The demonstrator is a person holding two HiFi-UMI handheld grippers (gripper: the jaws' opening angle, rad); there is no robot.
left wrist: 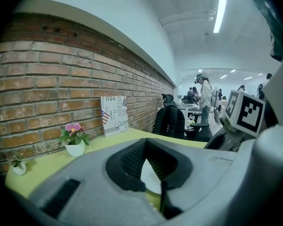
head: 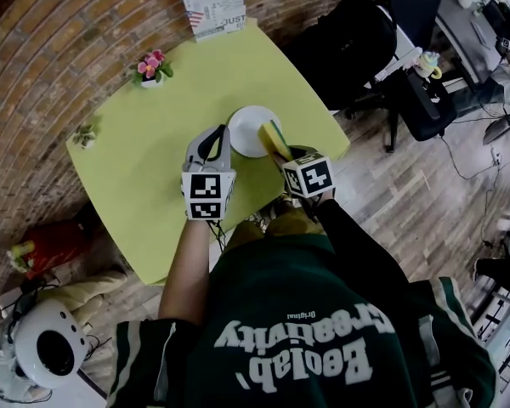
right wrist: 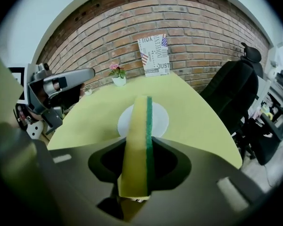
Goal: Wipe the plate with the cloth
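Table: a yellow-green tabletop with rounded corners (head: 153, 168) is set against a brick wall. The plate is borne toward its right side, near the person's edge.
Right gripper: the right gripper (right wrist: 137, 145) is closed on the sponge, which is clamped by its rear part between the two jaws.
Left gripper: the left gripper (head: 225, 132) is seen with its tips drawn together and nothing pinched. It is laid just beside the plate's left rim, and white of the plate is shown through the gap behind the tips.
Plate: a round white plate (head: 248, 126) is laid flat and bare, just ahead of both grippers.
Sponge: a yellow slab sponge with a green scouring face (head: 274, 138) is carried in place of a cloth. It is held on edge, green face to the right.
Sponge axis: the long axis is run along the jaws, and the free end is pointed forward over the plate's right rim. Contact with the plate cannot be told.
Coming move: the plate lies ahead of and below the free end, so a lowering and a leftward sweep are judged to be needed. The left gripper is judged well placed to steady the rim.
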